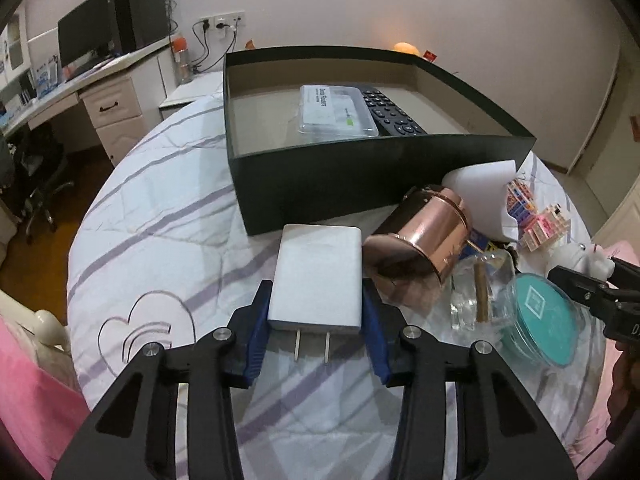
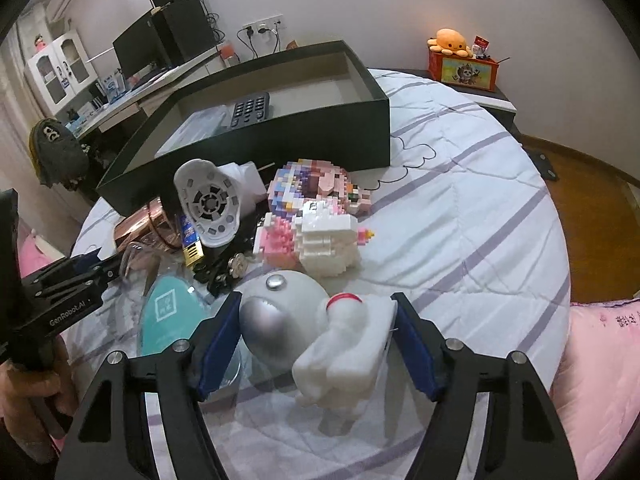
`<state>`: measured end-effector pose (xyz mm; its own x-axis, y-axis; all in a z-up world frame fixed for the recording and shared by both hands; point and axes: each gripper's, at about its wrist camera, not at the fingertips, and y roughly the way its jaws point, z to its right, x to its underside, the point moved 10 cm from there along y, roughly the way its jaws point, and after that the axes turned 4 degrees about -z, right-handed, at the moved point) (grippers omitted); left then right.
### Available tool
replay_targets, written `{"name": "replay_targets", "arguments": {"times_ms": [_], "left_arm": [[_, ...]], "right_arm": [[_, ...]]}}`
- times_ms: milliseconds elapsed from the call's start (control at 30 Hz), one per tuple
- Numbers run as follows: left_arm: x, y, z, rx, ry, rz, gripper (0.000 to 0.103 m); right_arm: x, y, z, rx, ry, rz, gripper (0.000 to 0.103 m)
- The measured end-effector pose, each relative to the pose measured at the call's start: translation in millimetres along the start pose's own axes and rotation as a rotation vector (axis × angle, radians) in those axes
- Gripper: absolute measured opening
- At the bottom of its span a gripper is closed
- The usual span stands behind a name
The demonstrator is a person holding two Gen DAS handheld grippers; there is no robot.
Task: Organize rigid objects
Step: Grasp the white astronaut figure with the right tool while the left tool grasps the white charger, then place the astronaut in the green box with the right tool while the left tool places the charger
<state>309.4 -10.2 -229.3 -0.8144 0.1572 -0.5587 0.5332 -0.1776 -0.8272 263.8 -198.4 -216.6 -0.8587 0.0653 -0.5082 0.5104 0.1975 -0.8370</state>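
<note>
The bed (image 1: 168,216) had a white cover with purple stripes, and a desk (image 1: 92,76) with a dark screen stood by the wall. A big dark box (image 1: 360,184) sat on the bed, with a remote (image 1: 390,110) and a clear case (image 1: 336,110) inside. The left gripper (image 1: 316,316) reached low over the cover, its blue pads squeezing a white charger (image 1: 318,272), prongs pointing back at the camera. A shiny copper cup (image 1: 420,240) lay tipped just beside it. The right gripper (image 2: 316,344) had its fingers on both sides of a white astronaut toy (image 2: 320,332); I could not tell if they touched it. A block toy (image 2: 320,216) sat behind it. A teal lid (image 2: 168,312) was partly hidden
</note>
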Motion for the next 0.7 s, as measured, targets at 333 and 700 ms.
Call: {"name": "replay_targets", "arguments": {"times_ms": [333, 700], "left_arm": [[3, -33, 2, -0.001, -0.012, 0.037, 0.042], [-64, -74, 1, -0.007, 0.002, 0.171, 0.042]], "right_arm": [[-14, -33, -17, -0.051, -0.028, 0.064, 0.073], [-83, -58, -40, -0.063, -0.120, 0.178, 0.073]]}}
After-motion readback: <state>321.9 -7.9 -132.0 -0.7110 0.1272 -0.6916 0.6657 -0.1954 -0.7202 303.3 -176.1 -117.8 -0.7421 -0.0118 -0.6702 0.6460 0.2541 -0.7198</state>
